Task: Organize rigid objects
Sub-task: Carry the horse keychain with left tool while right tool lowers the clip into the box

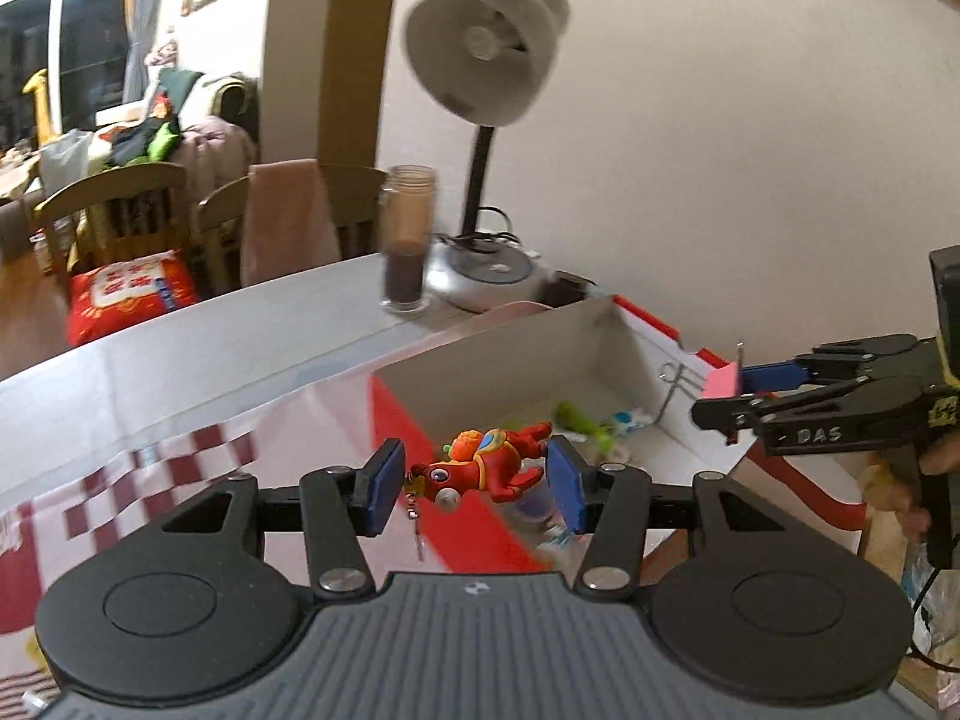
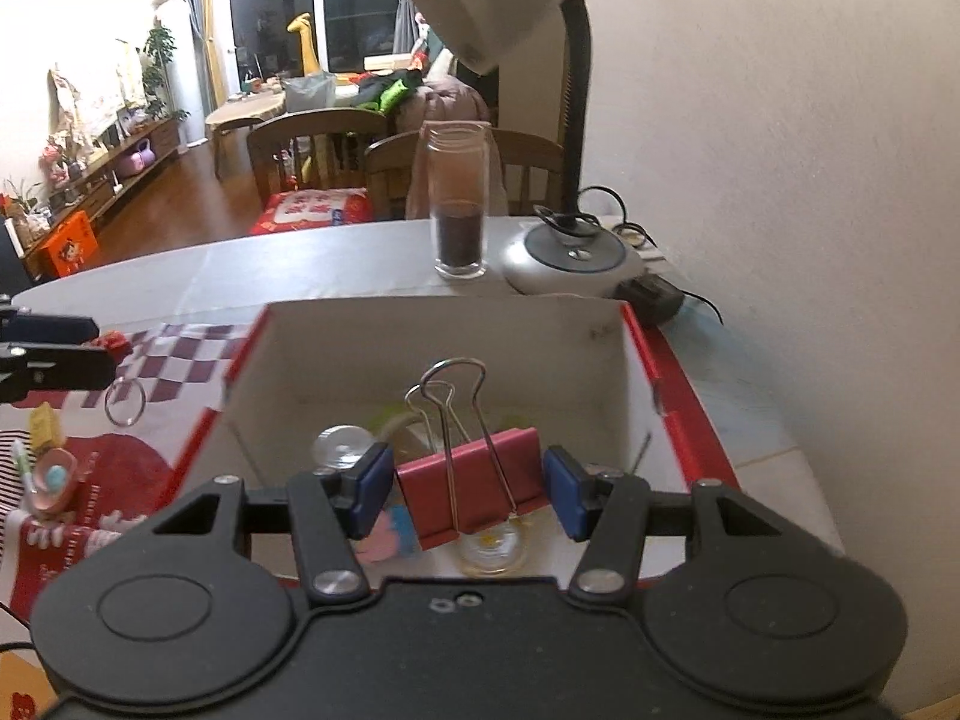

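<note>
The left gripper (image 1: 477,480) stands part open with its blue pads pinching a red toy horse (image 1: 483,465) end to end, a small charm dangling under its head, held over the near red wall of the box (image 1: 414,414). The right gripper (image 2: 468,489) is likewise part open, its pads clamped on the ends of a red binder clip (image 2: 474,486) with wire handles up, over the white inside of the box, where small items lie on the floor. Beyond the box stand a jar (image 2: 459,210) and a lamp (image 2: 570,252) by the wall.
</note>
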`<state>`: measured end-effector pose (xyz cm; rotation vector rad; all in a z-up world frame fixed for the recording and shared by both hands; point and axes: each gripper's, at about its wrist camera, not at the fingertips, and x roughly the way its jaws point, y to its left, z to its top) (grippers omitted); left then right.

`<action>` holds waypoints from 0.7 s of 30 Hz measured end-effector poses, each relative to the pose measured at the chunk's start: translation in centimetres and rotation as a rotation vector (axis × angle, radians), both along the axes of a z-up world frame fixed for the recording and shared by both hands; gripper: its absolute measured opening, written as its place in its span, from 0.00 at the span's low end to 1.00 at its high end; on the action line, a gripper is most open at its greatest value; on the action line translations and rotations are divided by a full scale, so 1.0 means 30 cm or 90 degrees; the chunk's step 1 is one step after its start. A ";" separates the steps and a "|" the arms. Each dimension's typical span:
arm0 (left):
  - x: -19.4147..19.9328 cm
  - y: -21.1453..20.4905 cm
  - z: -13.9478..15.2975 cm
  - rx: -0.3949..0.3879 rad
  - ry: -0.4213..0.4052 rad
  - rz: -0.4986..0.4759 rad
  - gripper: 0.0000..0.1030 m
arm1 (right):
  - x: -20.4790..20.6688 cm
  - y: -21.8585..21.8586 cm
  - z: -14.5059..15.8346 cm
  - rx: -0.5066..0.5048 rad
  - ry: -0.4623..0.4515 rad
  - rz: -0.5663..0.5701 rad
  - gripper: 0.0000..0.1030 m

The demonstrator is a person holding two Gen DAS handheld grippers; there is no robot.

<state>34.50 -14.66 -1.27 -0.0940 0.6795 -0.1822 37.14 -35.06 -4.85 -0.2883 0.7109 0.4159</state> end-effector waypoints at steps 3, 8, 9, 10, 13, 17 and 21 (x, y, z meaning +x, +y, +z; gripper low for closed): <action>0.069 -0.050 -0.002 0.007 0.002 -0.013 0.49 | 0.026 -0.015 -0.015 -0.007 0.003 0.003 0.53; 0.191 -0.117 -0.019 0.027 0.010 -0.022 0.49 | 0.066 -0.039 -0.040 -0.007 0.011 0.003 0.53; 0.213 -0.130 -0.027 0.033 0.012 -0.023 0.49 | 0.073 -0.040 -0.048 -0.007 0.014 0.003 0.53; 0.237 -0.141 -0.037 0.040 0.014 -0.023 0.49 | 0.081 -0.042 -0.056 -0.010 0.017 0.004 0.53; 0.310 -0.162 -0.077 0.058 0.029 -0.018 0.49 | 0.111 -0.041 -0.082 -0.022 0.029 0.011 0.53; 0.400 -0.173 -0.146 0.073 0.064 -0.001 0.49 | 0.141 -0.029 -0.111 -0.039 0.047 0.021 0.53; 0.468 -0.190 -0.206 0.097 0.094 0.002 0.49 | 0.171 -0.018 -0.143 -0.059 0.067 0.034 0.53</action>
